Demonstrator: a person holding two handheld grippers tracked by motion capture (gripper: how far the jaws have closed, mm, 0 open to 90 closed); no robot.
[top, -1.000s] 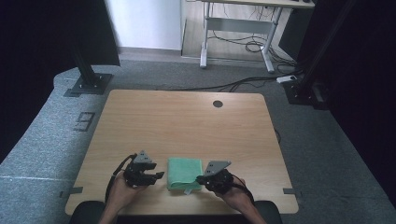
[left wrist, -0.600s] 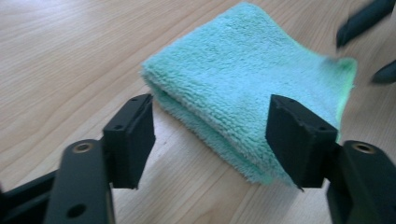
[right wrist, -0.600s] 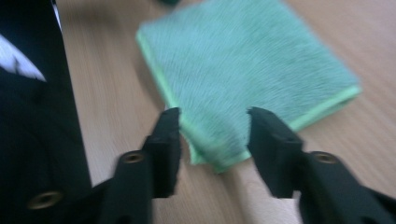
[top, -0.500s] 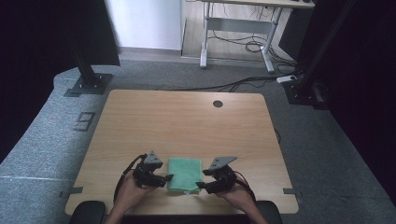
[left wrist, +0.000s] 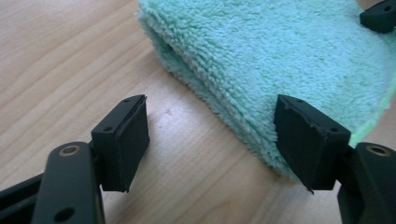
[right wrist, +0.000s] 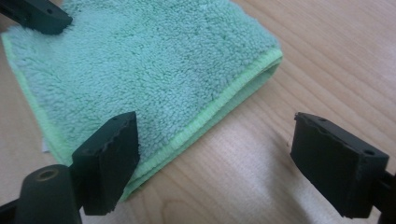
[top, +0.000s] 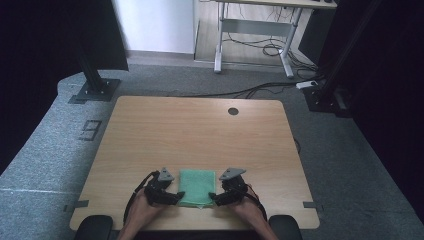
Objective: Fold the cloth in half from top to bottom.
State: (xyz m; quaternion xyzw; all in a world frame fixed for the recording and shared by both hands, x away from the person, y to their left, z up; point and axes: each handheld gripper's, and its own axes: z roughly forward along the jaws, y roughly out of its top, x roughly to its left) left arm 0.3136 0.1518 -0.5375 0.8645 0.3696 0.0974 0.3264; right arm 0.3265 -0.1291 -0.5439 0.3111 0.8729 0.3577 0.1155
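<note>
So on the left, the left gripper [top: 179, 196] sits low at the near edge of the wooden table [top: 200, 130], right up against the left side of the folded green towel [top: 197, 187]. Its jaws have just been opening and they stand apart now, released. In the left gripper view one pad [left wrist: 125, 140] is over bare wood and the other pad [left wrist: 306, 140] is at the towel's fluffy folded edge, not squeezing it as far as I can tell. Nothing is pinched between them, just tabletop and a bit of towel edge.

The towel lies flat between the two grippers, folded into a neat rectangle, with the stitched lime-coloured hem [right wrist: 229, 95] facing the right gripper.

On the right, the right gripper [top: 215, 197] mirrors it, just beside the towel's right side. Its jaws have also just been opening and are spread wide, let go. In the right gripper view one pad [right wrist: 112, 158] hangs over the towel's corner, the other [right wrist: 334, 161] over bare wood well clear of the cloth.

Both of the person's hands [top: 142, 212] come in from the near edge.
</note>
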